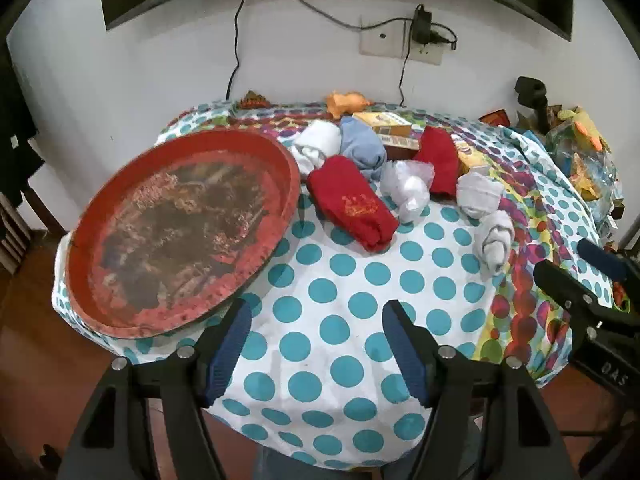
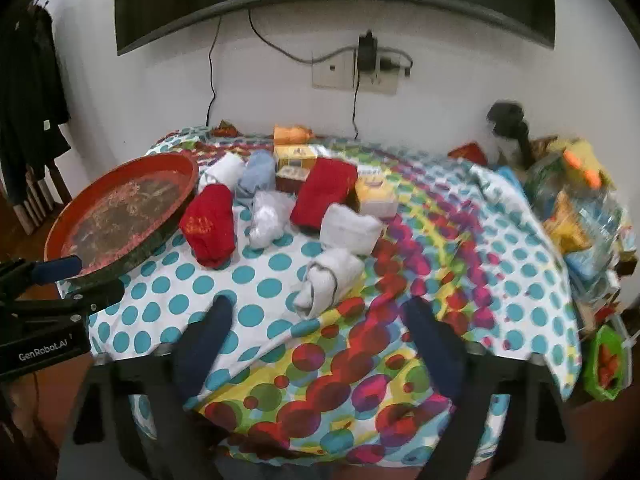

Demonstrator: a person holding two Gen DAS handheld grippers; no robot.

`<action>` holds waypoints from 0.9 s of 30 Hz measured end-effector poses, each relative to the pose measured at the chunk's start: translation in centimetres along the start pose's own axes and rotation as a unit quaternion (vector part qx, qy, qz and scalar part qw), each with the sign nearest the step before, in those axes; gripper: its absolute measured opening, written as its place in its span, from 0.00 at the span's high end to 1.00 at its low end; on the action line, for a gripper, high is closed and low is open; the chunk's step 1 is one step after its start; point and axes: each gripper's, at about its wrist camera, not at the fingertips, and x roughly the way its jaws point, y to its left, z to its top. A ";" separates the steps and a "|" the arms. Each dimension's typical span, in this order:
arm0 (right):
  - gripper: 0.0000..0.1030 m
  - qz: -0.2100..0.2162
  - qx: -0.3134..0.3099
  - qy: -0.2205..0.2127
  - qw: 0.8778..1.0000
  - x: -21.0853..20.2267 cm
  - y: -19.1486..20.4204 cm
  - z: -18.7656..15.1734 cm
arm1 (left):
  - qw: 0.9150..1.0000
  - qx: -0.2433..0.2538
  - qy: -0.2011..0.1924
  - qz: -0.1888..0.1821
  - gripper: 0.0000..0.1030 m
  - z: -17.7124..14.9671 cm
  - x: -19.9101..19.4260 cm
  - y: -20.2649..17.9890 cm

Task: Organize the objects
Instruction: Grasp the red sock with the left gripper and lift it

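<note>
Tray (image 1: 176,232), round and red, sits at the table's left edge on the dotted cloth (image 1: 340,312); rolled socks, among them a red one (image 1: 354,210), cluster beside it mid-table. Only the right wrist view shows the green basket (image 2: 606,360) hanging at far right. Left gripper (image 1: 316,344) and right gripper (image 2: 320,340) both gape wide over the cloth, holding and touching nothing.

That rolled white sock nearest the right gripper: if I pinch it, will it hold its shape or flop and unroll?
The rolled white sock looks soft, so the pads will probably sink in rather than slip. Its loose end trails toward the table edge, so that part may dangle or unroll once lifted. It seems light, and the wrinkled tablecloth should keep it from rolling if nudged.
</note>
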 end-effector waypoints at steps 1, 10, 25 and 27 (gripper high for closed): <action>0.28 0.010 0.004 0.006 1.000 0.6 -0.2 -0.1 | 1.000 0.000 -0.001 -0.007 0.32 0.0 0.3 0.0; 0.39 0.013 0.000 0.027 1.000 5.8 -0.5 0.2 | 0.998 0.048 -0.032 0.008 0.32 0.6 2.2 -1.7; 0.65 0.020 -0.010 0.051 0.998 10.6 -0.8 0.5 | 0.999 0.017 0.003 -0.031 0.32 3.8 6.8 -2.5; 0.71 0.024 -0.004 0.046 0.999 10.6 -1.2 0.3 | 0.999 0.013 0.003 -0.035 0.32 4.2 7.2 -2.8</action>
